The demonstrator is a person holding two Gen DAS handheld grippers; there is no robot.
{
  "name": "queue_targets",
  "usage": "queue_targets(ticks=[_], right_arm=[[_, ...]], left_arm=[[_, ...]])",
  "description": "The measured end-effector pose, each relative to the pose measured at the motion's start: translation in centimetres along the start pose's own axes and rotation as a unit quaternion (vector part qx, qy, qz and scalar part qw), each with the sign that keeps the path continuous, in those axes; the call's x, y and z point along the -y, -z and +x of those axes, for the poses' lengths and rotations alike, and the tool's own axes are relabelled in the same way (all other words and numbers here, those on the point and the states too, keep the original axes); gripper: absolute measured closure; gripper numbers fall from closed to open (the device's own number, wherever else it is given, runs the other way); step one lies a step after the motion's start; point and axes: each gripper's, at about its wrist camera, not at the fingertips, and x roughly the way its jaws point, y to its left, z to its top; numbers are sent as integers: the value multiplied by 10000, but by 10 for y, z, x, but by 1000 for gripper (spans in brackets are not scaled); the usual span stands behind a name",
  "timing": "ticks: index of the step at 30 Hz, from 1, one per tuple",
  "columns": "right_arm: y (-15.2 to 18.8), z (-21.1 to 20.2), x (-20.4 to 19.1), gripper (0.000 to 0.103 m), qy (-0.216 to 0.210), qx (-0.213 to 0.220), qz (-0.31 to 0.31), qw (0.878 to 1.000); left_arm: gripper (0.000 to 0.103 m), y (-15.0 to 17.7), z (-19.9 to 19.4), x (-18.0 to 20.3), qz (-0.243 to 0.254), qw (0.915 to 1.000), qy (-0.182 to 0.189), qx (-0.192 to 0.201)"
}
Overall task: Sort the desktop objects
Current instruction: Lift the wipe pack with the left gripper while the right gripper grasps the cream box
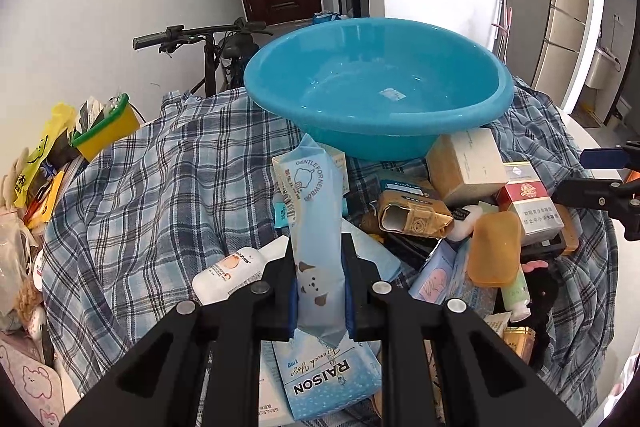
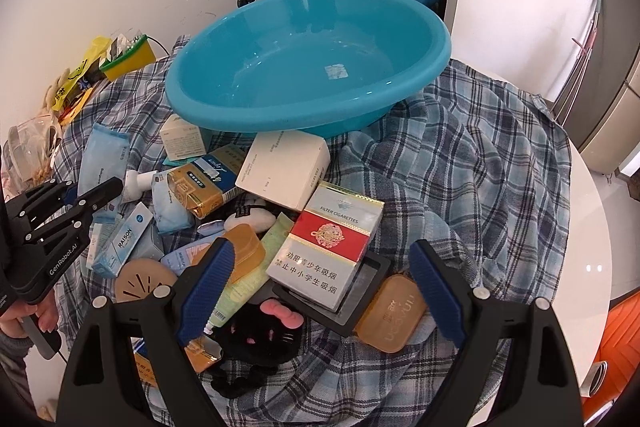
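Observation:
My left gripper (image 1: 320, 291) is shut on a pale blue tissue pack (image 1: 316, 223) with a puppy print and holds it upright above the pile. It also shows in the right wrist view (image 2: 96, 187) with the pack (image 2: 100, 155) in it. My right gripper (image 2: 320, 291) is open and empty, low over a red and white cigarette pack (image 2: 328, 247), a black frame (image 2: 360, 291) and an amber soap box (image 2: 390, 315). A large blue basin (image 1: 380, 87) stands empty at the back, seen also in the right wrist view (image 2: 308, 59).
A plaid cloth (image 1: 160, 187) covers the round white table (image 2: 592, 211). The pile holds a RAISON box (image 1: 324, 375), a white bottle (image 1: 236, 275), a beige box (image 1: 466, 163), a white box (image 2: 286, 169) and a black plush cat (image 2: 256, 339). A yellow bin (image 1: 108, 127) stands at the left.

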Motion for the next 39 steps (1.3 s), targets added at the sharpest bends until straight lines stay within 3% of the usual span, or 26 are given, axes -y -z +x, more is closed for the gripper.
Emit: queue_targets(ticks=[20,25,28,36,39], right_arm=[[-31,48,-23,15,-121,-91,346,9993],[-38,67,-29,15,-8,-115,371,9992],[-42,75,-28,15,267,12,362,9990],[-51,104,-20,15,202,-145,694,9973],[-49,109,-19,23,227,-144,703,9972]], left_arm=[[84,1,9,-11,-178,9998,131,5],[84,2,8,-18,-212,9997,103,-8],[85,4,8,-20,-240,9996,120,-15],[85,6,14,-21,-256,9994,189,-133],[85,7,16,-23,-248,9994,181,-161]])
